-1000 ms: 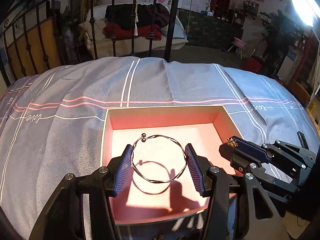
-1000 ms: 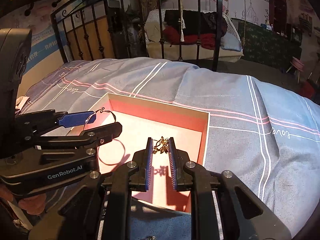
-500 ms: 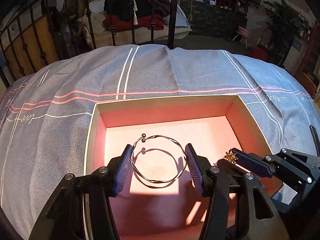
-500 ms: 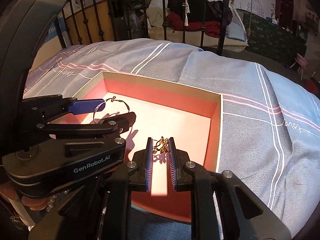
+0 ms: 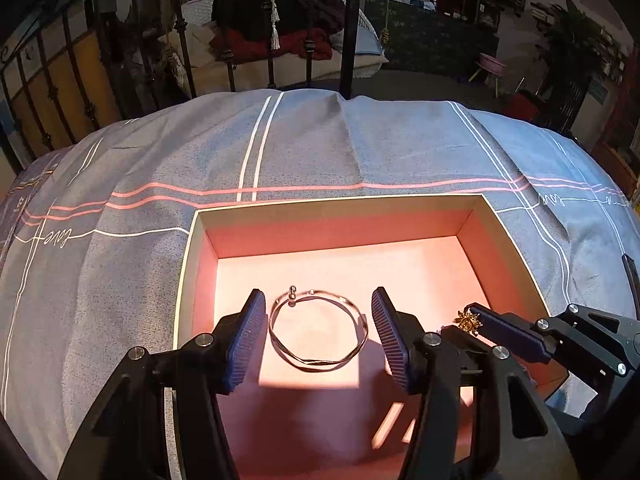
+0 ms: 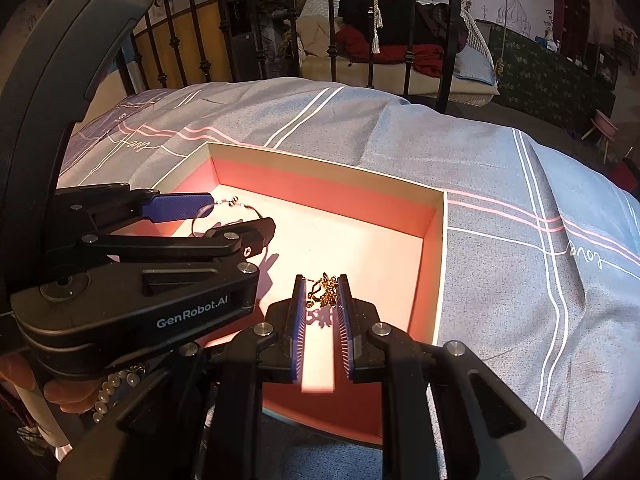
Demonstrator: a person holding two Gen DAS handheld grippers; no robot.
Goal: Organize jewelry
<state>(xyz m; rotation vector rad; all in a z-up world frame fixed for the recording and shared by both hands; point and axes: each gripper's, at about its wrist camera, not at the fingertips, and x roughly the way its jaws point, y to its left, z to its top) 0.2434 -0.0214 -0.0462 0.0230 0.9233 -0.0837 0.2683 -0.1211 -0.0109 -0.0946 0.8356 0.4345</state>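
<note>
An open box (image 5: pixel 340 199) with a pink inside lies on the bed; it also shows in the right wrist view (image 6: pixel 443 216). A thin twisted silver bangle (image 5: pixel 318 330) lies on the box floor between the fingers of my left gripper (image 5: pixel 319 332), which is open and clear of it on both sides. In the right wrist view the bangle (image 6: pixel 240 204) shows at the left gripper's tips (image 6: pixel 224 216). My right gripper (image 6: pixel 322 300) is shut on a small gold chain piece (image 6: pixel 323 290), held low over the box's right part. The gold piece (image 5: pixel 467 320) shows at the right gripper's tip in the left wrist view.
The grey-blue bedspread (image 5: pixel 320 148) with pink and white stripes surrounds the box. A black iron bed rail (image 5: pixel 348 28) stands behind. A string of white pearls (image 6: pixel 110 390) lies near the hand at lower left in the right wrist view.
My left gripper has opened and the bangle now lies loose on the box floor. Both grippers have come lower into the box. The right gripper still holds the gold piece.
</note>
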